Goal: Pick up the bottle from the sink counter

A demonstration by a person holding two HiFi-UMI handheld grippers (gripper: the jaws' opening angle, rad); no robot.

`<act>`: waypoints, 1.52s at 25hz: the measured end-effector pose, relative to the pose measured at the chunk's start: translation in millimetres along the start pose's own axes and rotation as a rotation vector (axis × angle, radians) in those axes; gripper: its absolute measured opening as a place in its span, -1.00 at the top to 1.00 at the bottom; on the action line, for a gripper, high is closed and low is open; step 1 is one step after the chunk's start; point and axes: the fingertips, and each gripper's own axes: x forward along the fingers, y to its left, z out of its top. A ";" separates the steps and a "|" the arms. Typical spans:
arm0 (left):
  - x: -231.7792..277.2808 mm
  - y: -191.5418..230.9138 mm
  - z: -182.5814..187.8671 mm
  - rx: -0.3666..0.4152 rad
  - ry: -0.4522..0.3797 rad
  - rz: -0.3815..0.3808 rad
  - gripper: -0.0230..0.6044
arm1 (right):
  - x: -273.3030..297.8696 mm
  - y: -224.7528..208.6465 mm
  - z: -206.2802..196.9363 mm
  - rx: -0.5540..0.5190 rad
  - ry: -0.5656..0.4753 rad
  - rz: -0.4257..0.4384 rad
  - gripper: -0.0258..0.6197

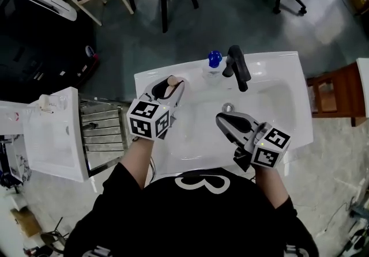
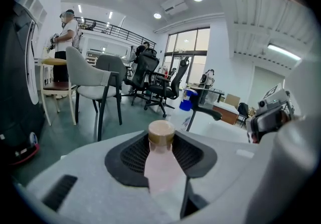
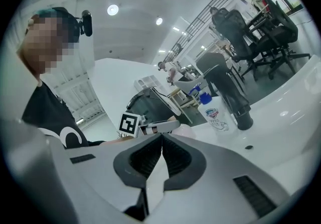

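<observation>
Left tongs (image 1: 171, 90) are clamped on the pink bottle (image 2: 160, 162), whose tan cap (image 2: 161, 132) projects past the pads. Its long axis seems to run cap-foremost along the tongs, over the table's (image 1: 144, 80) left rim. Right tongs (image 3: 161, 137), pressed together on nothing, hang over the sink basin (image 1: 277, 100). Beyond both, a blue-capped soap bottle (image 1: 214, 63) stands just beside the faucet (image 1: 237, 65).
</observation>
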 end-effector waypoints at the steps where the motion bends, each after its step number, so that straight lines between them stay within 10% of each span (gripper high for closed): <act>1: -4.9 -2.3 0.6 0.002 -0.003 -0.005 0.46 | -0.3 4.2 -1.2 -0.002 -0.002 -0.002 0.87; 38: -228.8 -134.6 -14.8 0.053 -0.097 -0.208 0.46 | -33.9 196.9 -52.2 -0.186 -0.073 -0.029 0.88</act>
